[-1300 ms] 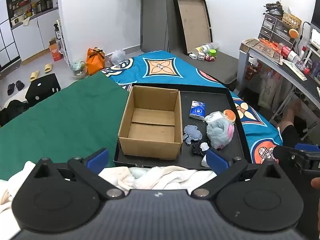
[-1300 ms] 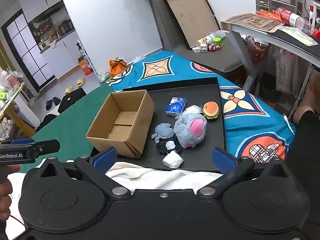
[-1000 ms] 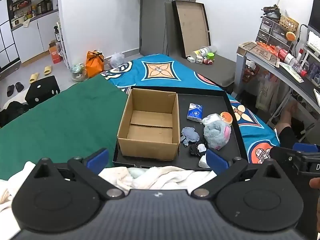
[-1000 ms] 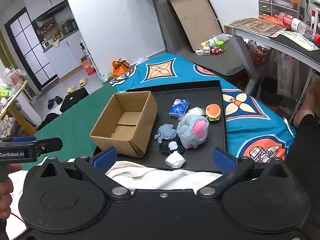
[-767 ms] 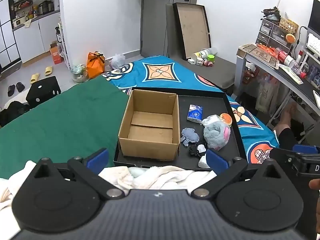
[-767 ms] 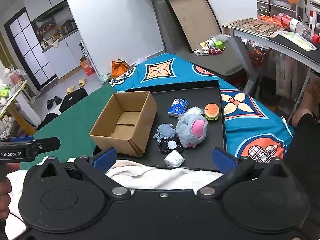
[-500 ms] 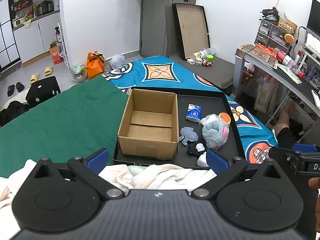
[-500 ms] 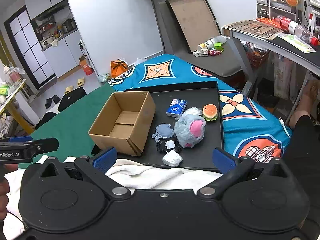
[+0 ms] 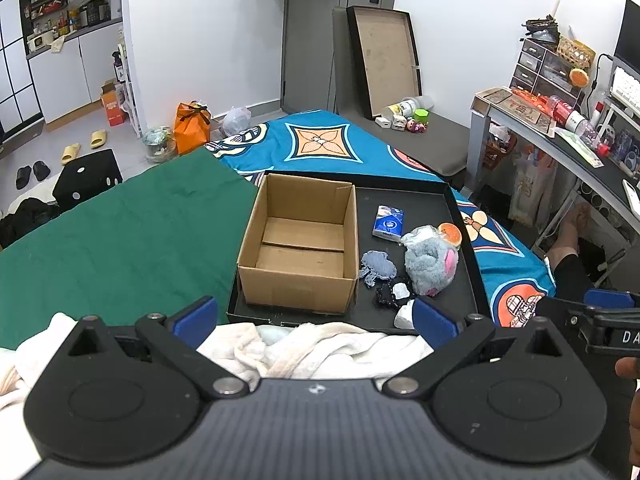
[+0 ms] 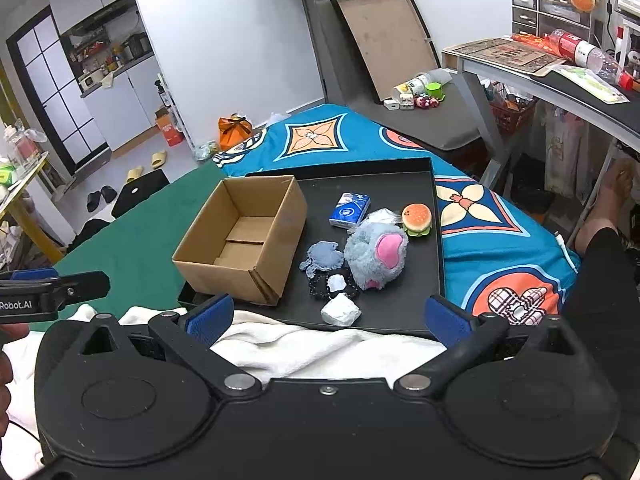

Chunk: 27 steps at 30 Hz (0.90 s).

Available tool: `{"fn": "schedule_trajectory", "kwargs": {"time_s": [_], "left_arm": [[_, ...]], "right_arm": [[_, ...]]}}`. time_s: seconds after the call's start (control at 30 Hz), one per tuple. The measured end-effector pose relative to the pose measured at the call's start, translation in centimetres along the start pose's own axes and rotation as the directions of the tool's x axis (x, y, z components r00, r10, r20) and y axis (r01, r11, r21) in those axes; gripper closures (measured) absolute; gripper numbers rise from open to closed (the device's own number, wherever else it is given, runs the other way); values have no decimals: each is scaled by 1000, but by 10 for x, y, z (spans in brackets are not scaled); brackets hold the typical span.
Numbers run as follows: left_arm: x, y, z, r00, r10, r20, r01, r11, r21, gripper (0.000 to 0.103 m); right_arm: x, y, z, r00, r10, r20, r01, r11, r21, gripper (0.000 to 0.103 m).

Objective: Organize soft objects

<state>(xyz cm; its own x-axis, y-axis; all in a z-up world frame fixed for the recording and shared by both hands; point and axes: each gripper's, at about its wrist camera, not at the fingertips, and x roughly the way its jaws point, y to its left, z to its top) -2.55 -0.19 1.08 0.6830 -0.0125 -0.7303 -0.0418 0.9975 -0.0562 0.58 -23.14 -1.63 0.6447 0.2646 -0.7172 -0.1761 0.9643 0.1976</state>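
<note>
Showing burger toy (image 10: 417,219) fully only from right wrist, both grippers (image 9: 314,318) (image 10: 326,320) spread wide

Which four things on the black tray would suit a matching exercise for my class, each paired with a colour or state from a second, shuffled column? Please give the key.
Column 1:
1. cardboard box
2. tissue pack
3. burger toy
4. plush toy

Column 2:
A. grey-blue fur with a pink patch
B. open and empty
C. blue and white wrapper
D. orange bun, at the tray's right rim

Pairs: 1-B, 2-C, 3-D, 4-A
</note>
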Motion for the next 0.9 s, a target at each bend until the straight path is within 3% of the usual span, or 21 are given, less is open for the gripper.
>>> {"fn": "schedule_trajectory", "kwargs": {"time_s": [0.9], "left_arm": [[2,2,-5,1000,14,1,-14,1000,-4,0]], "right_arm": [[6,0,-3,1000,-16,-15,16,1000,-18,0]]}}
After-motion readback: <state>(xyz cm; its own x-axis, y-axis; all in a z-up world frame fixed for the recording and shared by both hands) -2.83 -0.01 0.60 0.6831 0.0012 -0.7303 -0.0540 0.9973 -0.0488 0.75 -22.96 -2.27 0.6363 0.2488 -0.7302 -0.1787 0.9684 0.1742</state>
